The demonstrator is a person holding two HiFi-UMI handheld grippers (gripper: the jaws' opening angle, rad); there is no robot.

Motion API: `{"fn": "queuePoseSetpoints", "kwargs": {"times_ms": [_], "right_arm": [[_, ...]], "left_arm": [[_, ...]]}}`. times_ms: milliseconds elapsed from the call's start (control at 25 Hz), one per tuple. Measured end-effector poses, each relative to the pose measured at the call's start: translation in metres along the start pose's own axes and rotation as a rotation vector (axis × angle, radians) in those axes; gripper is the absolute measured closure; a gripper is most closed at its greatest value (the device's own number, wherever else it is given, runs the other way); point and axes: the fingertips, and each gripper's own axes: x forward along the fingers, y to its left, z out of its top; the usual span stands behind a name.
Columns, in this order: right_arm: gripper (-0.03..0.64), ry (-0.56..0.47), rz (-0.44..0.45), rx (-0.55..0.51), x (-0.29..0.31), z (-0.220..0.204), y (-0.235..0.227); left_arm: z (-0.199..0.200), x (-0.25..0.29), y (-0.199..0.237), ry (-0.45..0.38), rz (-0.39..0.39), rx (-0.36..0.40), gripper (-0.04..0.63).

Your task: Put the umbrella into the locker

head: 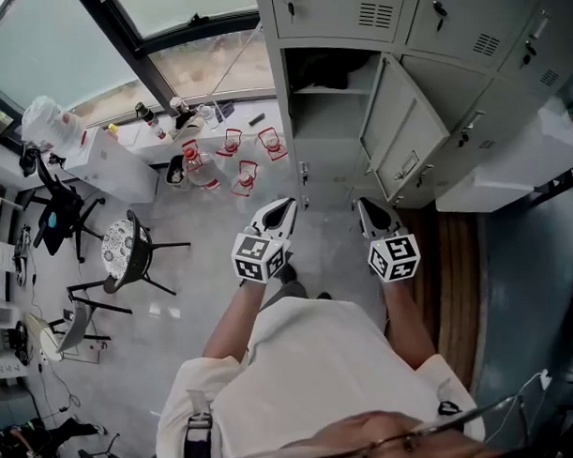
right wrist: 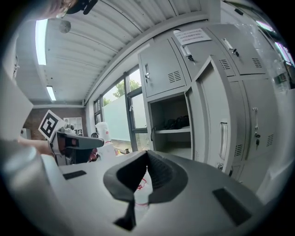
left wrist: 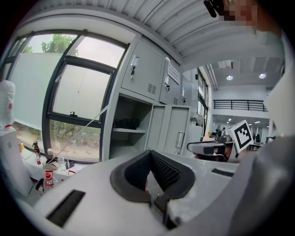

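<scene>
Left gripper [head: 286,206]: jaws closed tip to tip with nothing between them. It is carried in front of the person's chest and points toward the lockers.
Right gripper [head: 365,205]: jaws also drawn together and empty. It sits beside the left one, level with it.
Locker door [head: 405,125]: swung open, at about 1 o'clock from the right gripper in the head view.
Open compartment [head: 326,137]: between 12 and 1 o'clock from the left gripper and at 11 o'clock from the right, well apart from both.
Shelf [right wrist: 174,131]: crosses the compartment, and the space below it looks bare.
Dark bundle [head: 317,74]: lies on top of the shelf, toward the back, with its long axis running side to side. It is probably the umbrella, already inside, but it is too small to be sure.
Bearing: the bundle is at 11 o'clock in the left gripper view and 1 o'clock in the right gripper view.
Nearer hand: neither is clearly closer.
</scene>
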Motion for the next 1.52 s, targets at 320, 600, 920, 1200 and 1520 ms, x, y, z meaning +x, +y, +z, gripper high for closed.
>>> {"fn": "queuePoseSetpoints", "kwargs": {"times_ms": [320,600,920,1200,1520], "right_arm": [[0.609,-0.026,-0.033,-0.027,-0.001,0.016,0.011],[0.611,-0.047,-0.104,-0.065,-0.007,0.036,0.012],[0.611,-0.06,-0.147,-0.043,-0.002,0.042,0.012],[0.61,-0.069,-0.149,-0.07,0.003,0.052,0.016],[0.611,-0.061,-0.154,-0.056,0.006,0.046,0.019]], "left_arm": [[0.008,-0.017,0.016,-0.003,0.01,0.057,0.592],[0.013,-0.024,0.031,-0.008,-0.011,0.052,0.592],[0.023,-0.026,0.043,-0.022,-0.031,0.072,0.592],[0.029,-0.025,0.05,-0.034,-0.036,0.072,0.592],[0.025,-0.029,0.059,-0.028,-0.027,0.059,0.592]]}}
